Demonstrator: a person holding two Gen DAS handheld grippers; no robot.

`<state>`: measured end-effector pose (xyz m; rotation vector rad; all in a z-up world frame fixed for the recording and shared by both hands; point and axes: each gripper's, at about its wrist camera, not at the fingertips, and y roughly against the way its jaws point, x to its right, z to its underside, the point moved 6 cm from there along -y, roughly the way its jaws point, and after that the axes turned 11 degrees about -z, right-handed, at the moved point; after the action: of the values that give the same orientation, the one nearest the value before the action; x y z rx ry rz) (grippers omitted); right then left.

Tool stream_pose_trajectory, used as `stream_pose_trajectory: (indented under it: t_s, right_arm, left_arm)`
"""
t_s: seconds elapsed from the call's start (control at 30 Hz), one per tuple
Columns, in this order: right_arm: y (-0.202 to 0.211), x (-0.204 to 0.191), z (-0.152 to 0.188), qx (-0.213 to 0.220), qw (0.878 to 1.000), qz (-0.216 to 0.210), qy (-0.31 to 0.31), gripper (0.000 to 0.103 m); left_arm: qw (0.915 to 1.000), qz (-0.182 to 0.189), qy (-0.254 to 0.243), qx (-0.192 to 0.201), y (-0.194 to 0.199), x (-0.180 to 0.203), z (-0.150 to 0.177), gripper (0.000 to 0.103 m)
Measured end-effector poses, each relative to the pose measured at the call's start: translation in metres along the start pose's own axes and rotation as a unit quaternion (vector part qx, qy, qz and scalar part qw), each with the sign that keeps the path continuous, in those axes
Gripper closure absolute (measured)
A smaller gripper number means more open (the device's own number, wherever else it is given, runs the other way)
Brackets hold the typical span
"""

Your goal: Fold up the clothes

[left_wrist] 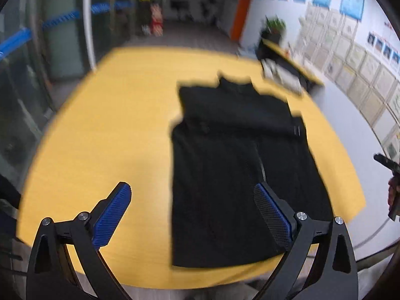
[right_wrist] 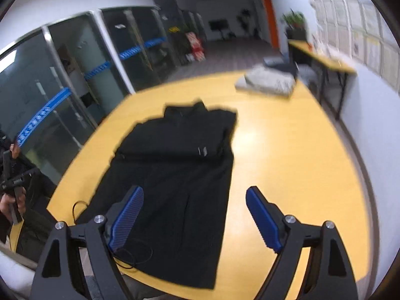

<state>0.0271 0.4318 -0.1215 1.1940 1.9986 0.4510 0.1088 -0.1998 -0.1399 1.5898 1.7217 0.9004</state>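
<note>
yellow table (left_wrist: 100, 115), black garment (left_wrist: 225, 175)

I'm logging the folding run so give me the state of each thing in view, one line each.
Black jacket: flat on the yellow table, sleeves folded in across the chest, not yet folded in half.
Grey folded garment: set aside at the table's far end.
Left tongs: open, empty, above the jacket's near edge.
Right tongs: open, empty.
</note>
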Motion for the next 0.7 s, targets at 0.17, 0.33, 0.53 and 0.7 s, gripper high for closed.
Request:
stream_pose_trajectory:
  t_s: [0.17,0.33,0.53,0.7]
  right_arm:
    - [-0.055,0.013,0.057,-0.036,0.998,0.025,-0.045,0.015]
    - [-0.107,0.033,0.106,-0.094,0.991,0.052,-0.080,0.016]
    - [-0.135,0.058,0.157,-0.152,0.979,0.074,-0.111,0.016]
    - [-0.135,0.056,0.167,-0.150,0.982,0.071,-0.091,0.016]
  left_arm:
    - [0.9964,0.025,-0.011,-0.080,-0.078,0.018,0.040,0.004]
    - [0.9909,0.055,0.010,-0.122,-0.117,0.027,0.064,0.005]
    - [0.9810,0.094,0.033,-0.167,-0.134,0.028,0.092,0.005]
    - [0.9779,0.114,0.045,-0.169,-0.132,0.025,0.092,0.005]
